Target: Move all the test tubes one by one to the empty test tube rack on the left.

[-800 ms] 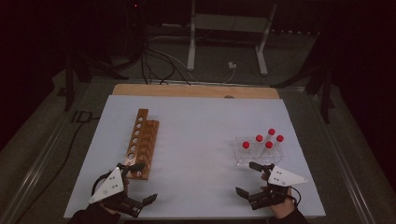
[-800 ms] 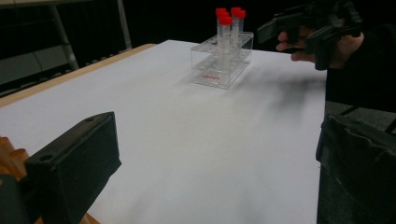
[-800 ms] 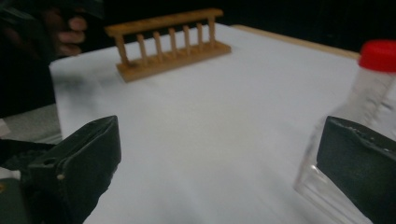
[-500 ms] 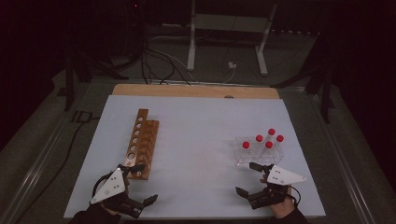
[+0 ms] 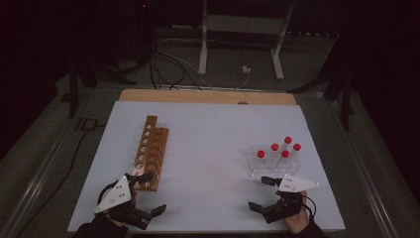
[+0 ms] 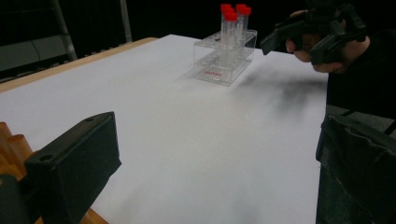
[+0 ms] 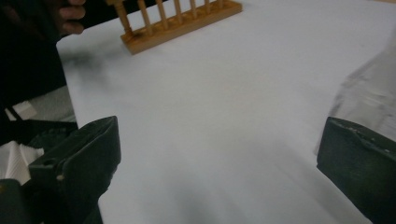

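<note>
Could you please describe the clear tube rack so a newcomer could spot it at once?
On the white table, look toward its right side, just beyond the right gripper. The clear tube rack holds red-capped tubes, unlike the empty wooden rack on the left.

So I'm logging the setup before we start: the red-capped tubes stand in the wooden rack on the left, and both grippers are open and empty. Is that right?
Not quite. The red-capped tubes stand in the clear plastic rack on the right, as the high view shows; the wooden rack on the left holds none. The rest stands: the left gripper and right gripper are open and empty.
</note>
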`<state>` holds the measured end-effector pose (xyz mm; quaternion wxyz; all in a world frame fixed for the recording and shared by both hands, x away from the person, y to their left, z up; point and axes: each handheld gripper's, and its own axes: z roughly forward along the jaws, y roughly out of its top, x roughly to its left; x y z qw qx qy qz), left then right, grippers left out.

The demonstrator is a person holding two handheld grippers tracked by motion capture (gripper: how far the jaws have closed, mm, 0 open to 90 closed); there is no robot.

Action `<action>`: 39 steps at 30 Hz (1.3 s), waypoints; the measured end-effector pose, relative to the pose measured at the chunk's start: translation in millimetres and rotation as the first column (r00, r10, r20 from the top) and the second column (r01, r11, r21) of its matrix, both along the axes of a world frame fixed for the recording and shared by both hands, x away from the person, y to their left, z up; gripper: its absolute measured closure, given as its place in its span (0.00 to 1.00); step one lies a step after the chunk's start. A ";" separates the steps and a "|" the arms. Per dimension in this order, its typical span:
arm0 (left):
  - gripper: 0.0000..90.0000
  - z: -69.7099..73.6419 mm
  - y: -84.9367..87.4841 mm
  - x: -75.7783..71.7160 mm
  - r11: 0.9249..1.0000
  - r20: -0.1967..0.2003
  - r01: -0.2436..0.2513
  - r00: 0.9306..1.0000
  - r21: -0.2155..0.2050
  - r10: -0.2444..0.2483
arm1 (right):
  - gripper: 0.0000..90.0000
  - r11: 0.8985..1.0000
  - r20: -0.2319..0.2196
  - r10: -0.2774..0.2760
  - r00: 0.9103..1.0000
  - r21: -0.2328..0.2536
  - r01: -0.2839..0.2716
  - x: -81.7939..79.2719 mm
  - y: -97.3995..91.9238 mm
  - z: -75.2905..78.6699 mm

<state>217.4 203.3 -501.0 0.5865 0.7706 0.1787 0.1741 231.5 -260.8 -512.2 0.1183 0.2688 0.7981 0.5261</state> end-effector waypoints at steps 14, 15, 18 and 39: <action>0.00 0.1 0.0 0.3 1.000 -0.001 0.000 1.000 -0.008 0.000 | 0.00 1.000 0.046 0.005 0.999 -0.006 -0.004 -10.0 9.7 22.3; 0.00 0.2 0.0 0.4 1.000 0.001 -0.002 1.000 -0.008 0.002 | 0.00 1.000 0.046 0.005 0.999 -0.006 -0.004 -10.0 9.7 22.3; 0.00 0.1 0.2 0.6 1.000 0.001 -0.003 1.000 -0.007 0.003 | 0.00 1.000 0.063 0.003 0.998 0.000 -0.003 -12.1 10.7 29.6; 0.00 0.0 0.3 0.6 1.000 0.001 -0.001 1.000 -0.011 0.001 | 0.00 0.961 0.142 -0.275 0.951 0.059 0.270 -3.8 5.4 56.4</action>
